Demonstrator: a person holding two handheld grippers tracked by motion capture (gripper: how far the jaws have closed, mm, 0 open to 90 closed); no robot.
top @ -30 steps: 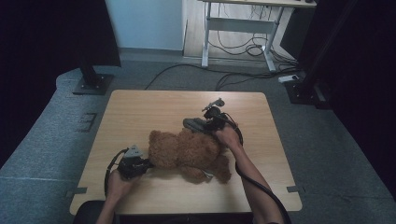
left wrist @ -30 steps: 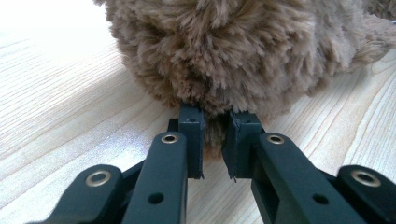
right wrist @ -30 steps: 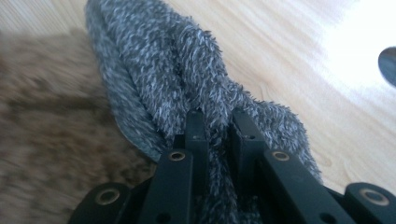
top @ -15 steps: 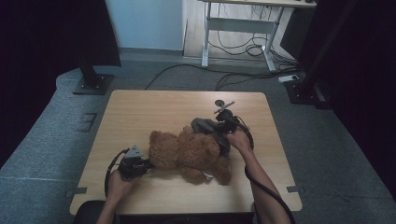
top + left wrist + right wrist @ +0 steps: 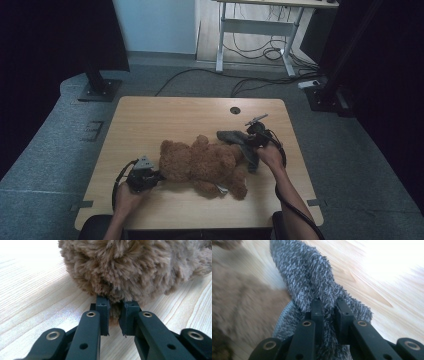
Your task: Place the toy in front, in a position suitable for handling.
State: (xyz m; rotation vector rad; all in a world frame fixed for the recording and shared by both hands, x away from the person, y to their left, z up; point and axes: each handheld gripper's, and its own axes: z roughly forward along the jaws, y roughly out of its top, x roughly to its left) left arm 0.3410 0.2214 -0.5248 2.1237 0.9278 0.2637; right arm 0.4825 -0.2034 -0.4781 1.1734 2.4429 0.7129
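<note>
A brown teddy bear (image 5: pixel 205 162) lies on its side in the middle of the wooden table (image 5: pixel 165 117), head to the left. My left gripper (image 5: pixel 152 176) is shut on a tuft of the bear's head fur (image 5: pixel 115 275), the black jaws pinching it in the left gripper view (image 5: pixel 115 316). My right gripper (image 5: pixel 248 141) is shut on a grey fuzzy garment (image 5: pixel 240 142) that trails over the bear's lower body. In the right gripper view the grey fabric (image 5: pixel 309 277) is bunched between the jaws (image 5: pixel 329 308), with the blurred brown bear (image 5: pixel 242 307) at the left.
A round cable hole (image 5: pixel 235 110) sits near the table's far edge. Beyond the table stand a white desk frame (image 5: pixel 255 35) with cables on the floor and dark stands at both sides (image 5: pixel 97 85). Bare wood lies along the table's far half.
My right gripper has drawn the grey garment to the right, away from the bear's middle toward its lower end. The left gripper and the bear's head have stayed put.
</note>
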